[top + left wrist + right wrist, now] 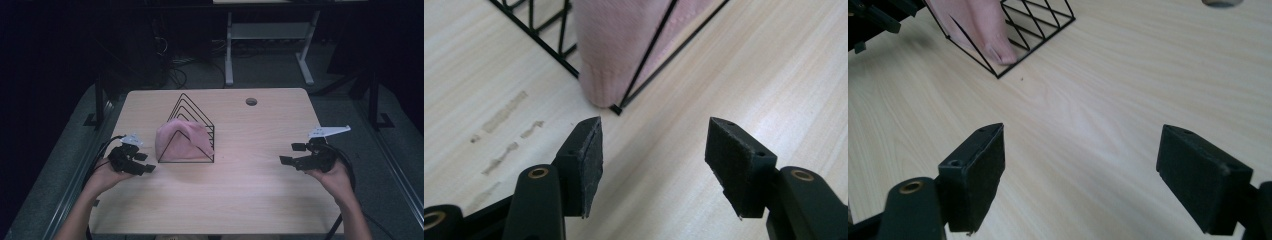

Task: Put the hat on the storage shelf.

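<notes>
A pink cloth (pixel 180 141) is draped inside a black wire triangular rack (pixel 192 120) in the middle of the light wood table (pixel 240 190). My left gripper (pixel 146 163) rests just left of the rack's front corner, jaws apart with nothing between them. In the left gripper view the cloth (pixel 619 45) bulges out past the rack's corner (pixel 615 107), a short way ahead of the open gripper (pixel 654 150). My right gripper (pixel 292 153) is held at the table's right side, open and empty, pointing toward the rack (pixel 1013 30); its view shows bare wood between the gripper's (pixel 1080 165) pads.
A round cable hole (pixel 251 101) lies in the table's far right part. Faint scuff marks (pixel 504 135) streak the wood left of the left gripper. Beyond the table stand a white desk frame (pixel 270 45) and dark floor with cables.
</notes>
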A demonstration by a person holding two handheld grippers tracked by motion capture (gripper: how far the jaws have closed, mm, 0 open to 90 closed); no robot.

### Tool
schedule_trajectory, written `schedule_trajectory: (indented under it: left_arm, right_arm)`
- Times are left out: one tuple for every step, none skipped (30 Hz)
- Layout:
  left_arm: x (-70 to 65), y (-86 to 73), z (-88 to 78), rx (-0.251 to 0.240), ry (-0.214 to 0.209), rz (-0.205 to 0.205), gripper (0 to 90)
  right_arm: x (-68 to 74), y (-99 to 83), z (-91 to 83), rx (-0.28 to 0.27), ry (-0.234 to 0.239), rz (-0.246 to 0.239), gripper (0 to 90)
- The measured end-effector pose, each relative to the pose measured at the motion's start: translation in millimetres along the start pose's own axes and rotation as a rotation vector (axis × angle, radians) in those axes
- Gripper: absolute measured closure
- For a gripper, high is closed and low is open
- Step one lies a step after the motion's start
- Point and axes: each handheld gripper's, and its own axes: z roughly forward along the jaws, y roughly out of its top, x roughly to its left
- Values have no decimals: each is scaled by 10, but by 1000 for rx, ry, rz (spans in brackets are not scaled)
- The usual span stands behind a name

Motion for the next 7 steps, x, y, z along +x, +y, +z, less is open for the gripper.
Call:
schedule_trajectory:
  left_arm:
    - [-14, -20, 1, -3, 2, -2, 390]
    - [-28, -41, -6, -3, 5, 0, 380]
    - [-84, -95, -22, -25, 5, -6, 369]
    - [-84, -95, -22, -25, 5, -6, 368]
    - [-119, -125, -32, -38, 2, -5, 367]
    - [-154, -153, -47, -51, 5, -1, 367]
    - [-189, -176, -61, -71, 8, -9, 359]
  right_arm:
    - [-3, -48, -15, 1, -1, 7, 186]
    - [2, -97, -31, 0, -5, 14, 183]
    - [34, -197, -68, -15, 0, 34, 182]
    - [34, -197, -68, -15, 0, 34, 182]
    - [94, -318, -102, -34, 0, 30, 182]
    - [94, -318, -102, -34, 0, 30, 182]
    - [169, -446, -121, -36, -8, 18, 182]
